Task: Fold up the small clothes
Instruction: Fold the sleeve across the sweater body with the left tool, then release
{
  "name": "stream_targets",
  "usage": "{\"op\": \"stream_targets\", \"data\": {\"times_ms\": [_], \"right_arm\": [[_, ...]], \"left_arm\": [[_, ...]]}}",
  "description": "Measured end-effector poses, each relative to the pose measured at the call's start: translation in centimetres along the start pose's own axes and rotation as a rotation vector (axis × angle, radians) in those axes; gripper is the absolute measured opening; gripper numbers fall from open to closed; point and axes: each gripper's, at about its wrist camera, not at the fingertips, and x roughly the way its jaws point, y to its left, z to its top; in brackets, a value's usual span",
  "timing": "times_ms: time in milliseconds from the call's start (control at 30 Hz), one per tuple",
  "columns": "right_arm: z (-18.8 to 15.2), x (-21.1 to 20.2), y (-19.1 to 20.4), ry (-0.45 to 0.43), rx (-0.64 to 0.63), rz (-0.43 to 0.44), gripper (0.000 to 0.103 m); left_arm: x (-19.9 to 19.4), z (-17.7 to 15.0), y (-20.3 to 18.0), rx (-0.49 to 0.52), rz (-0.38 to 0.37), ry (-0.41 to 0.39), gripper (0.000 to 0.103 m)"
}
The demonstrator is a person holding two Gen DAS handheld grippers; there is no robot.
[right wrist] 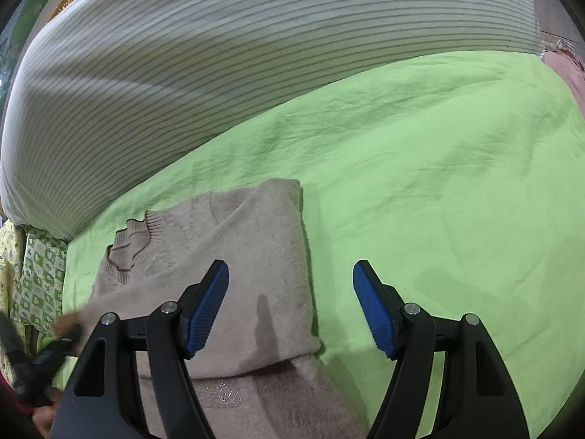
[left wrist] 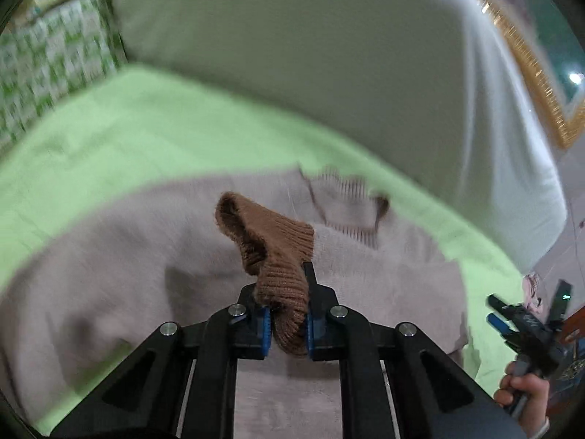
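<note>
brown knit cuff (left wrist: 278,256) pinched in left tongs (left wrist: 288,329); right tongs (right wrist: 290,311) wide, empty.

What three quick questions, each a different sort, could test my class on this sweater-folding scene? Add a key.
1. True or false: the left gripper is shut on a brown ribbed cuff.
2. The right gripper has: A) open, empty fingers B) fingers shut on a sock.
3. Fill in: the beige sweater lies on a ____ sheet.

Key: 1 true; 2 A; 3 green.
</note>
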Motion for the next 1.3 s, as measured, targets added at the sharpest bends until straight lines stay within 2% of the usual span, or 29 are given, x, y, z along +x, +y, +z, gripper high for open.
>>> {"op": "stream_targets", "data": {"times_ms": [100, 233, 433, 467, 500, 533, 667, 767, 933, 1000, 1033, 1133, 1233, 1300], "right_arm": [[0.1, 0.9, 0.2, 0.007, -0.010, 0.009, 0.071], [0.0, 3.1, 1.3, 0.040, -0.042, 0.023, 0.071], [-0.2, 7.2, 4.1, 0.126, -0.161, 0.028, 0.071], [-0.2, 8.0, 4.3, 0.149, -0.182, 0.027, 0.061], [-0.1, 8.6, 4.4, 0.174, -0.203, 0.033, 0.018], [0.2, 8.7, 4.4, 0.180, -0.204, 0.033, 0.011], [1.9, 7.0, 3.9, 0.114, -0.220, 0.001, 0.010], [1.6, 7.7, 3.9, 0.121, -0.251, -0.039, 0.010], [0.8, 8.5, 4.1, 0.117, -0.253, -0.082, 0.012], [0.8, 8.0, 4.5, 0.110, -0.239, -0.099, 0.022], [0.8, 7.4, 4.8, 0.106, -0.239, -0.108, 0.025], [0.4, 5.2, 5.5, 0.064, -0.243, -0.102, 0.049], [-0.7, 2.3, 6.6, 0.024, -0.247, -0.053, 0.051], [-1.6, 1.0, 7.4, 0.017, -0.249, -0.009, 0.051]], "left_arm": [[-1.4, 0.1, 2.4, -0.011, 0.022, -0.009, 0.012], [0.4, -1.9, 4.5, -0.054, 0.059, 0.078, 0.012], [1.3, -3.5, 4.4, -0.050, 0.065, 0.101, 0.012], [1.4, -3.5, 4.3, -0.043, 0.064, 0.099, 0.012], [1.2, -4.0, 4.4, -0.034, 0.066, 0.098, 0.012], [1.5, -3.8, 4.1, -0.024, 0.063, 0.096, 0.012], [1.6, -3.8, 3.1, 0.002, 0.046, 0.084, 0.012], [3.2, -4.2, 2.8, 0.041, 0.085, 0.091, 0.012], [6.0, -4.8, 4.6, 0.061, 0.159, 0.144, 0.015], [6.1, -4.8, 5.2, 0.061, 0.159, 0.158, 0.024], [5.6, -4.8, 5.5, 0.052, 0.144, 0.160, 0.024], [3.5, -4.9, 6.2, 0.025, 0.120, 0.148, 0.035], [1.3, -5.7, 6.8, 0.021, 0.107, 0.163, 0.042], [-0.9, -6.5, 7.3, 0.027, 0.128, 0.159, 0.051]]}}
